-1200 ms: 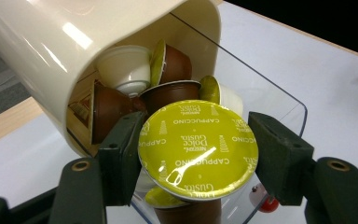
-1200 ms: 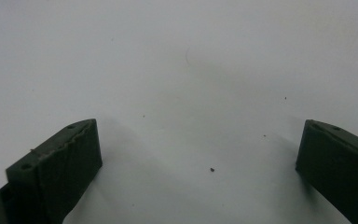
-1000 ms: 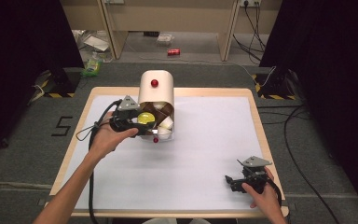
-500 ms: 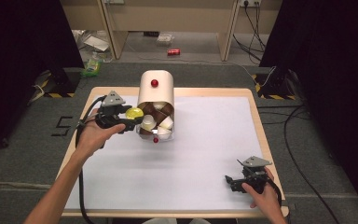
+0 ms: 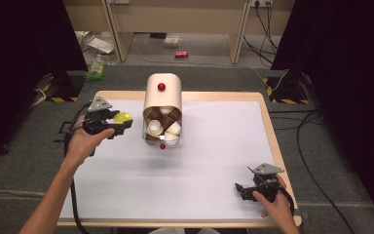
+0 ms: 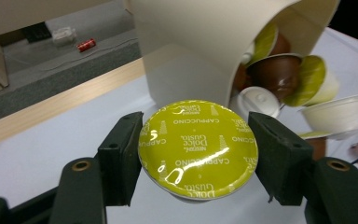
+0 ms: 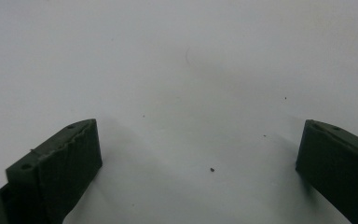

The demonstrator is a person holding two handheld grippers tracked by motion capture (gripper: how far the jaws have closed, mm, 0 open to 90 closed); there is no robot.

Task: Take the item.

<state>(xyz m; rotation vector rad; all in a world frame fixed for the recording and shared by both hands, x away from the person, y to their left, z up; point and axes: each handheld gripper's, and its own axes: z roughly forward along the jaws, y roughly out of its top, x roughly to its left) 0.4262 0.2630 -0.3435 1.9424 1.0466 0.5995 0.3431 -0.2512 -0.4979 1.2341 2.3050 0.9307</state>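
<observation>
The left claw grips a round capsule with a glossy yellow-green foil lid by its rim, lid facing up, near the bench's left edge. Just beside it, a cream rounded plastic dispenser lies on its side, mouth toward the person, apparently spilling brown and white capsules. The right claw hangs released over white bench.

My left gripper's jaws ran off the six o'clock edge; its capsule's body hid beneath the lid.
</observation>
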